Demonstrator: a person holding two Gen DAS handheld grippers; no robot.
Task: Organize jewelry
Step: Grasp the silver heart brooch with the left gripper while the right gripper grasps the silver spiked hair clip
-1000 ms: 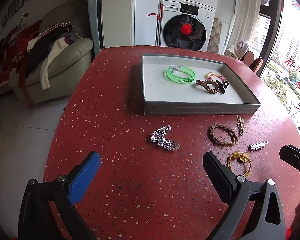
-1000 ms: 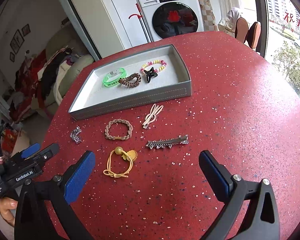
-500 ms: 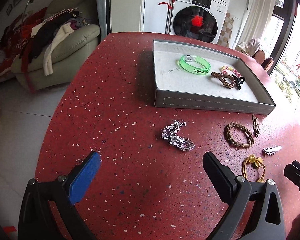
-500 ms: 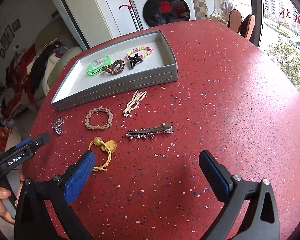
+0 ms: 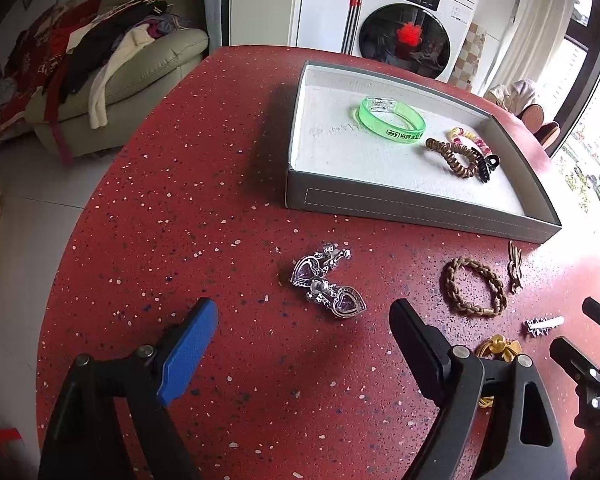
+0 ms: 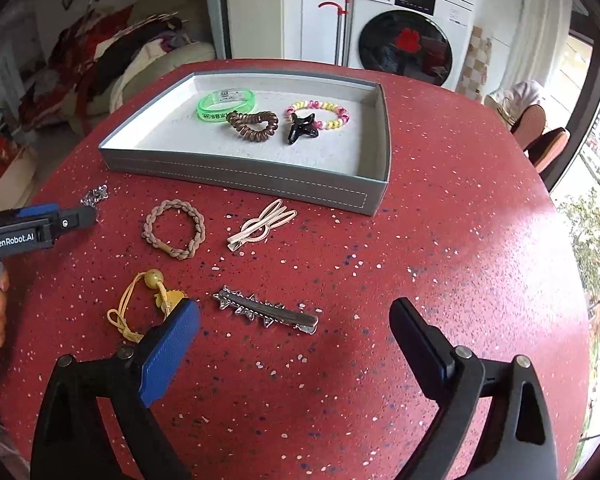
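Red speckled stone makes up the round table (image 6: pixel 440 240), and a grey tray (image 6: pixel 240 176) with a white lining sits toward its far side. Inside the tray lie a green bangle (image 6: pixel 225 106), a brown spiral hair tie (image 6: pixel 253 124) touching it, a pink-and-yellow beaded bracelet (image 6: pixel 332 114) and a black claw clip (image 6: pixel 300 130) resting on that bracelet's near edge. On the bare tabletop in front of the tray are a braided brown hair band (image 6: pixel 175 229), a pale bunny-shaped clip (image 6: pixel 262 226) just beside it, a spiked silver barrette (image 6: pixel 266 312), a yellow hair tie (image 6: pixel 148 304) with a bead, and a silver heart brooch (image 5: pixel 327 286) off to the left side. The right gripper (image 6: pixel 294 334) hovers low over the spiked silver barrette, which lies between its fingers without contact; its jaws are wide and closing, and the blue pad partly overlaps the yellow hair tie in view. The left gripper (image 5: pixel 302 334) stands wide apart over the silver heart brooch, holding nothing, the brooch just ahead of its fingertips. A washing machine (image 6: pixel 412 36) and a sofa (image 5: pixel 140 64) piled with clothes stand beyond the table.
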